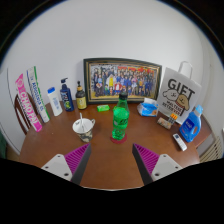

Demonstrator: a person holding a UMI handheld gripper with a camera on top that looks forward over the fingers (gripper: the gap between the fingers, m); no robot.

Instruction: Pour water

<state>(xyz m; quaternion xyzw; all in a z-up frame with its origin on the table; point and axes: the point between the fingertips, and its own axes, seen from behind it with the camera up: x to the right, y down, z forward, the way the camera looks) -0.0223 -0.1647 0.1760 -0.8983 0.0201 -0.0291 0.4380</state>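
Hovering with fingers apart and empty, the gripper [112, 160] faces the green bottle [120, 119] (upright, mid-bench [110, 165]), the cup [84, 127] left of it. Approach straight, clamping its middle squarely before tipping.

We count one green bottle [120, 118] at centre frame, one cup [84, 127] left of it, one framed photo [122, 79] above, one gift bag [181, 95] upper right, one blue spray bottle [190, 125] at right.
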